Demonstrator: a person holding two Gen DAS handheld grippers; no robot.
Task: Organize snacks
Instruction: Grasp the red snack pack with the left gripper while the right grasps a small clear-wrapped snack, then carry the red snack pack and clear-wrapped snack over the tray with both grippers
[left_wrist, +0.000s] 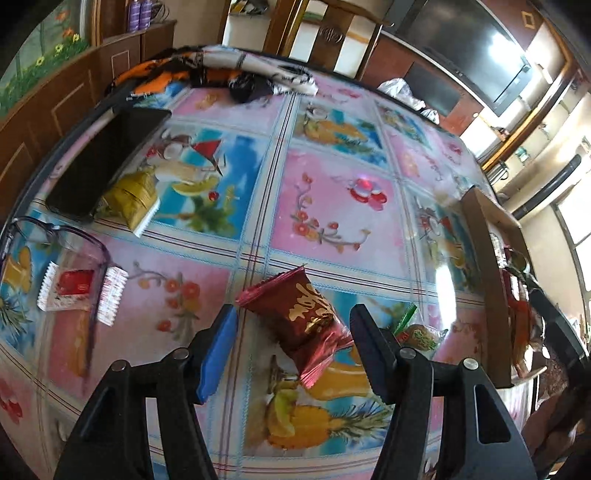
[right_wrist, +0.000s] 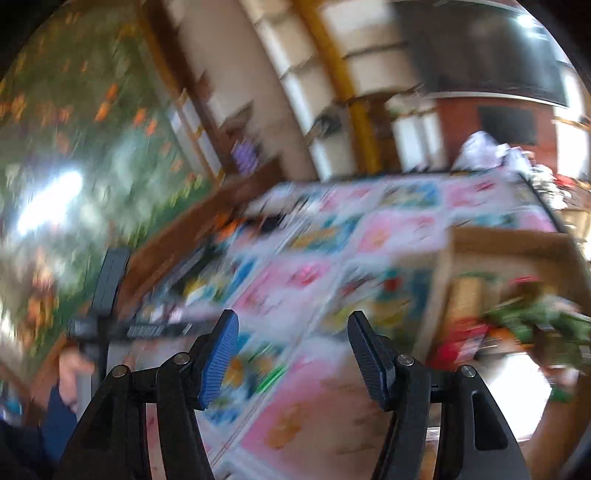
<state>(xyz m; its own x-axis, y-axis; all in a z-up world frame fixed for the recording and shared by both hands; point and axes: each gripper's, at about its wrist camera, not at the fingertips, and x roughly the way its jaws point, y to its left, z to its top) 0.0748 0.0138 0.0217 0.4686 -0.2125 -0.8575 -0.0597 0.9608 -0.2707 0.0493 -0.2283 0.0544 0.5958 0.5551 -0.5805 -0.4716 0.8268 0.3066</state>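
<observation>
Red snack packet (left_wrist: 301, 325) with gold lettering lies on the table (left_wrist: 332, 206) between the left claw (left_wrist: 293, 347) fingers, which stand apart and press nothing. Outward lie a green-wrapped snack (left_wrist: 419, 334) (half hidden), then the cardboard box (left_wrist: 491, 295) of snacks. The right claw (right_wrist: 293, 352) is wide and empty, its view blurred. Closing off-centre could squirt the slippery wrapper aside.

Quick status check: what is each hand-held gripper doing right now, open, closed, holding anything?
Left hand-held gripper: open, red snack packet lies between its jaws, not pinched.
Right hand-held gripper: open, holding nothing; view blurred.
</observation>
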